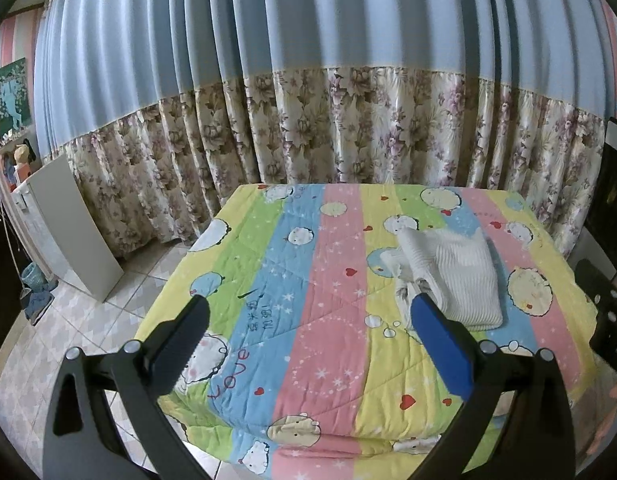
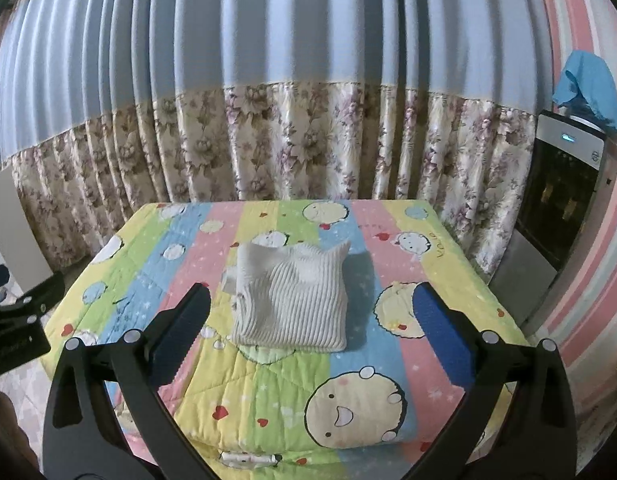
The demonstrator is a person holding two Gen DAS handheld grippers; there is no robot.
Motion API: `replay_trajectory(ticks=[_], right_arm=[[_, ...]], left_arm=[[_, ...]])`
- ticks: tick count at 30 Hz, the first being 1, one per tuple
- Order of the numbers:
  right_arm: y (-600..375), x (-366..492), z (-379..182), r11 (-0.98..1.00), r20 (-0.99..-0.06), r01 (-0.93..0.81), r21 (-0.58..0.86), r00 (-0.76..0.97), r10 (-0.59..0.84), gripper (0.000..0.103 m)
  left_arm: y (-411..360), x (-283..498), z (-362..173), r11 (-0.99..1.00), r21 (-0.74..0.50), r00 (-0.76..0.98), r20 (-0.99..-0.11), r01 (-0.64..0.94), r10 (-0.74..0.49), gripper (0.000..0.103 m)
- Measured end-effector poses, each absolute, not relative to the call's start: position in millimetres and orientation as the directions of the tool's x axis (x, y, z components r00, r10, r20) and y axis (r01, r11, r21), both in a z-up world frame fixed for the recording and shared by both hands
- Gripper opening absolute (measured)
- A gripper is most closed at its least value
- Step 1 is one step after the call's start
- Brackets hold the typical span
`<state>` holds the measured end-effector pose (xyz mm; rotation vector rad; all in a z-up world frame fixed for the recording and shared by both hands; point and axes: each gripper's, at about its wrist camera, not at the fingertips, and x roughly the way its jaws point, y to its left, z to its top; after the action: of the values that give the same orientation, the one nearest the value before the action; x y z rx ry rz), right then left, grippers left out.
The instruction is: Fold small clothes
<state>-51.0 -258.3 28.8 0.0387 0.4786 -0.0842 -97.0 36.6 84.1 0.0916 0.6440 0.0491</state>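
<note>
Left claw [image 1: 310, 306], left wrist view: fingers spread wide, nothing between them. One finger is black, the other carries a blue pad [image 1: 436, 338]. Claw held above the near part of a table covered by a striped cartoon quilt [image 1: 292, 280]. White ribbed garment [image 1: 448, 276] lies folded into a compact bundle on the quilt, right of centre, with looser fabric bunched at its left edge. Blue pad tip overlaps that bunched edge in the picture; contact cannot be told. Black body of the other claw [image 1: 606, 312] shows at the right edge. Blue and floral curtain [image 1: 308, 120] hangs behind the table; white board [image 1: 76, 232] leans at left on a tiled floor [image 1: 68, 320].

Right claw [image 2: 312, 304], right wrist view: fingers also wide apart and empty, held above the quilt [image 2: 268, 392]. Folded garment [image 2: 292, 304] sits between and beyond the fingertips, apart from both. Left claw's body [image 2: 20, 320] at the left edge. Water dispenser [image 2: 564, 208] stands at right beside the curtain [image 2: 268, 120], blue cloth [image 2: 588, 92] on top.
</note>
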Motion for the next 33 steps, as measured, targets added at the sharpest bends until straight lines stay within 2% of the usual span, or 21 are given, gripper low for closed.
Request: replay_trajectory(ticks=[33], right_arm=[[-259, -38, 24, 0.995, -0.48, 0.104, 0.002, 0.873, -0.09, 0.1]], left_arm=[[47, -93, 80, 0.996, 0.093, 0.795, -0.604, 0.001, 0.056, 0.101]])
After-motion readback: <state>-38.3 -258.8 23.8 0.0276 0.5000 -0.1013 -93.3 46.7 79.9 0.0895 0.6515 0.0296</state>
